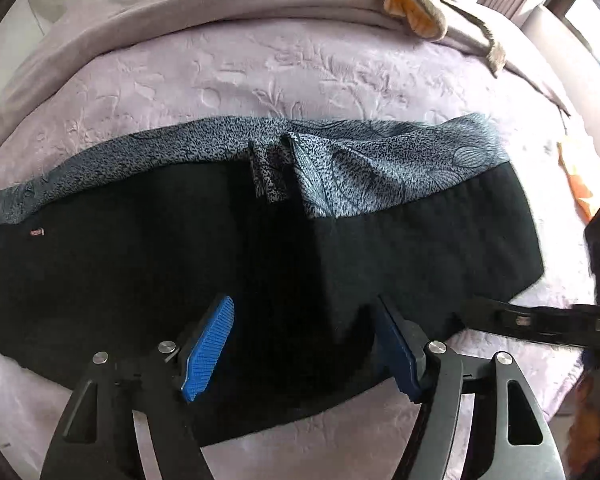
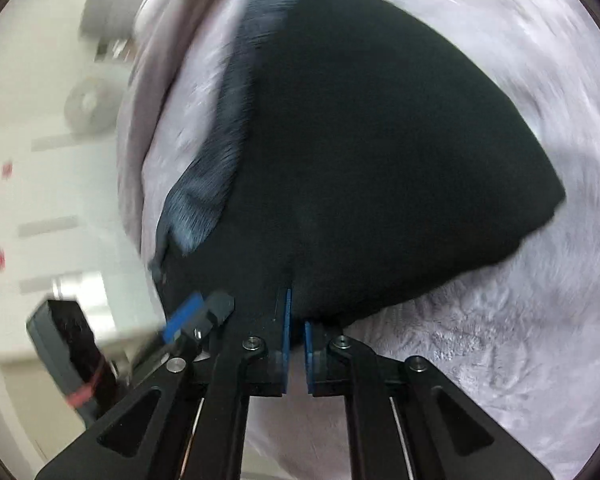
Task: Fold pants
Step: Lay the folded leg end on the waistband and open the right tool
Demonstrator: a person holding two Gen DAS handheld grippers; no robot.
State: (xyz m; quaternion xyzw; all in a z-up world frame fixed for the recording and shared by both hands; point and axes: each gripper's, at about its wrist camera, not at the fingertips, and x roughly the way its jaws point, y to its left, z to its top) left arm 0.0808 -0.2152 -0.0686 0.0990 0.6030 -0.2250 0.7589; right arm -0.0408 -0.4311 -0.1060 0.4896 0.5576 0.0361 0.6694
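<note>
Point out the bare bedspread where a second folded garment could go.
Free: the bedspread between the pants and the rumpled blanket; also the strip nearest the camera. Crowded: the right edge, where the right gripper reaches in near orange fabric.

Both grippers are black linkage frames with triangular cut-outs and silver pivot screws; the left gripper (image 1: pixel 304 344) and right gripper (image 2: pixel 296 344) carry ribbed blue pads.

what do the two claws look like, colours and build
Both match: the left claw and right claw have black triangular linkage arms with cut-out slots, silver pivot screws, and flat blue ribbed pads on the fingertips. No cables or sleeves are visible.
</note>
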